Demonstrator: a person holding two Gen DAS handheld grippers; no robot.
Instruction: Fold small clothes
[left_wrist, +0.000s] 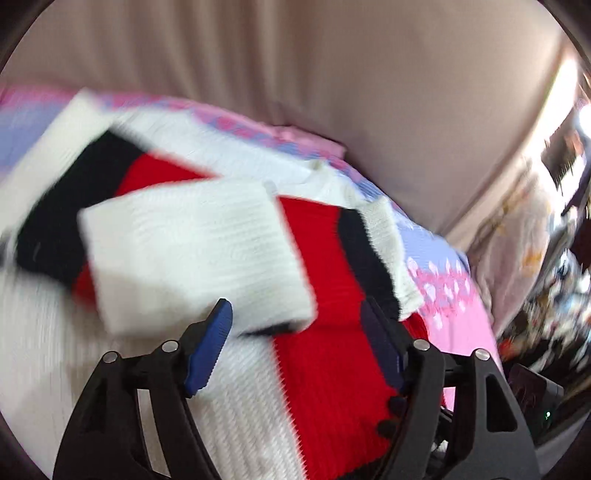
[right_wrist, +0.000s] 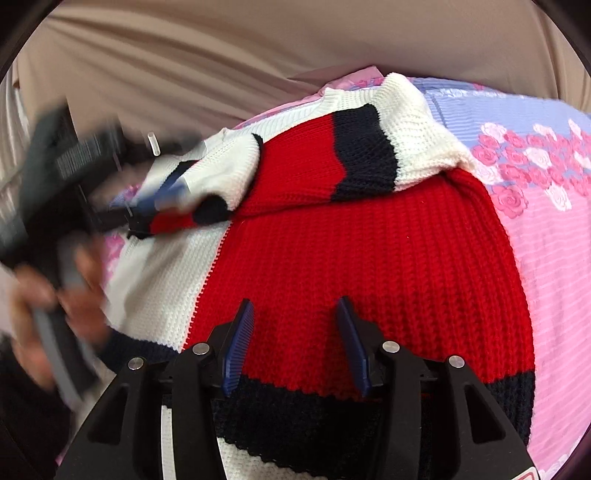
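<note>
lying on a pink floral bedsheet (right_wrist: 554, 258), knit sweater (right_wrist: 369, 258) has both sleeves folded across its body. right gripper (right_wrist: 295, 343) spread apart over red panel. left gripper (left_wrist: 295, 339) blurry, seemingly released, near white cuff (left_wrist: 192, 254).

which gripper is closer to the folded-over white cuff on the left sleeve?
Left. The left gripper has its open jaws right at the white cuff's edge. The right gripper hovers open over the sweater's red body near the hem, well away from that cuff.
</note>
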